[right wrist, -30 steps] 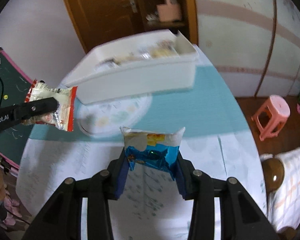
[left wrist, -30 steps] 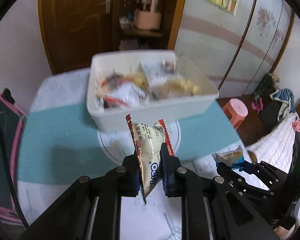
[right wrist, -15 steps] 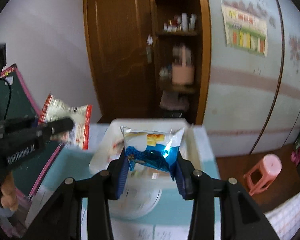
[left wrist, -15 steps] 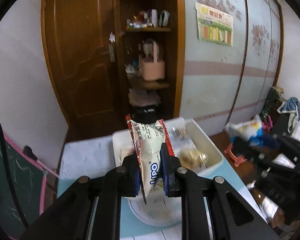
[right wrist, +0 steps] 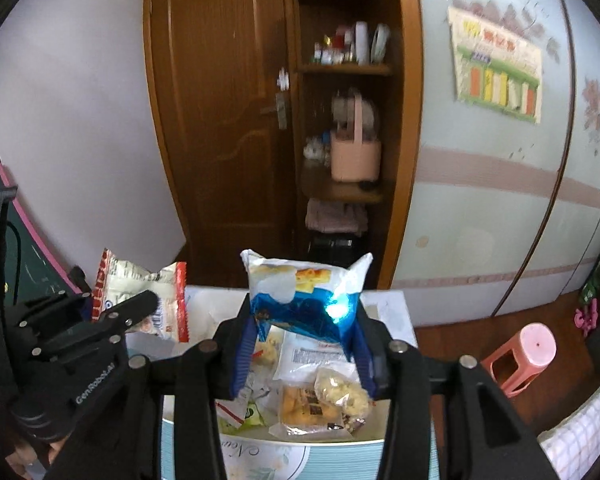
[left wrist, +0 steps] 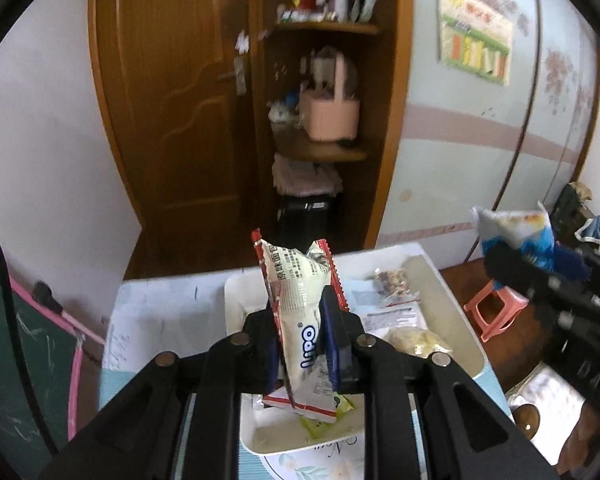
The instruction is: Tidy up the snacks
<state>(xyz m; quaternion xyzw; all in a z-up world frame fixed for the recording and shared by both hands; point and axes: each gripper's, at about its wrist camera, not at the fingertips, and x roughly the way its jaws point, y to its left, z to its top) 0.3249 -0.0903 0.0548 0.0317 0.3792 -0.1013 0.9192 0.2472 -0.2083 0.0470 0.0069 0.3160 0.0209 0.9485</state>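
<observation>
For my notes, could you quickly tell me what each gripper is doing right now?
Left gripper: closed on the Lipo packet, jaws just easing.
Right gripper: closed on the blue packet, jaws just easing.

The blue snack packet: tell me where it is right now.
The blue snack packet sits between the right tool's fingers, above the white bin of snacks; in the left wrist view it shows at far right.

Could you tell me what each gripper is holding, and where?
Left gripper: white snack packet, lower middle. Right gripper: blue snack bag, lower side edges.
</observation>
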